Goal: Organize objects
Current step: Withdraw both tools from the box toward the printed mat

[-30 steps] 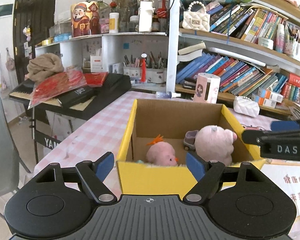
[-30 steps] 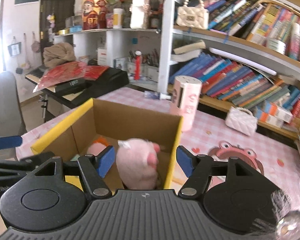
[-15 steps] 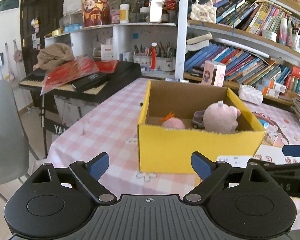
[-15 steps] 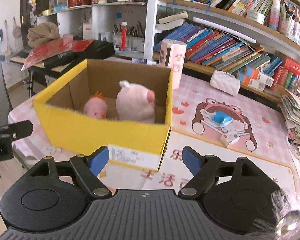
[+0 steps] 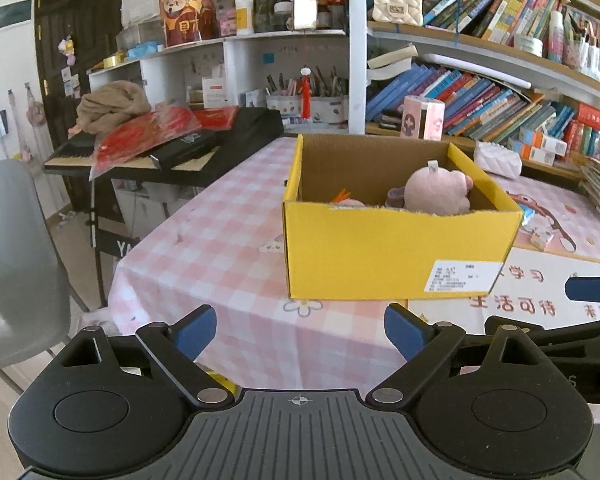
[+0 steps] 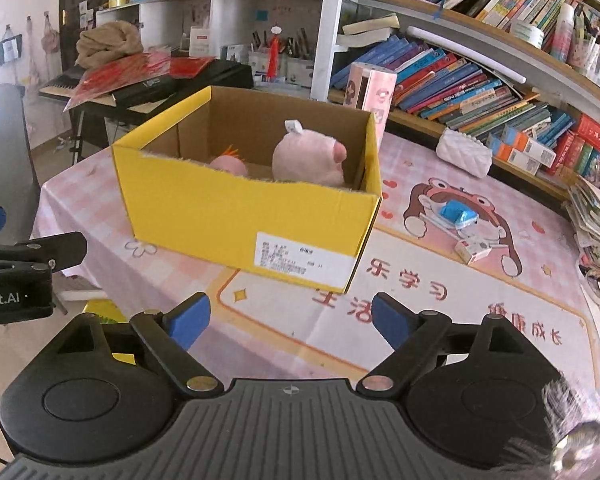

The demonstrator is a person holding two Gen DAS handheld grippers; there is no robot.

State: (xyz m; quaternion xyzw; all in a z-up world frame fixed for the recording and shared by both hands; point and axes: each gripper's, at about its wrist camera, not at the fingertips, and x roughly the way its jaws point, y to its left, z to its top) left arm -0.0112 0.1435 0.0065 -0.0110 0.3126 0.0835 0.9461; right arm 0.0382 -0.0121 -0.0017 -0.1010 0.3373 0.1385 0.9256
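Both grippers are hanging off the table's (image 6: 480, 292) near edge, well back from the box (image 6: 244, 208). The left gripper (image 5: 300, 326) is standing wide open and empty; the right gripper (image 6: 290, 320) has just been opening, nothing between its jaws. The pig (image 6: 306, 158) and chick (image 6: 228, 166) are sitting inside the box, toward the table's left edge. Probably the next pick is the blue toy (image 6: 456, 212) near mid-table: approach low, jaws straddling it, closing gently.

A lived-in home study or child's room is showing here: long wall shelves (image 5: 480, 46) are sagging with leaning rows of books (image 5: 472, 100), pen pots (image 5: 300, 98) are crowding a white cubby, an electronic keyboard (image 5: 172, 148) is sitting beside the table (image 5: 220, 240), which is wearing a pink checked cloth and a cartoon mat (image 6: 460, 220).
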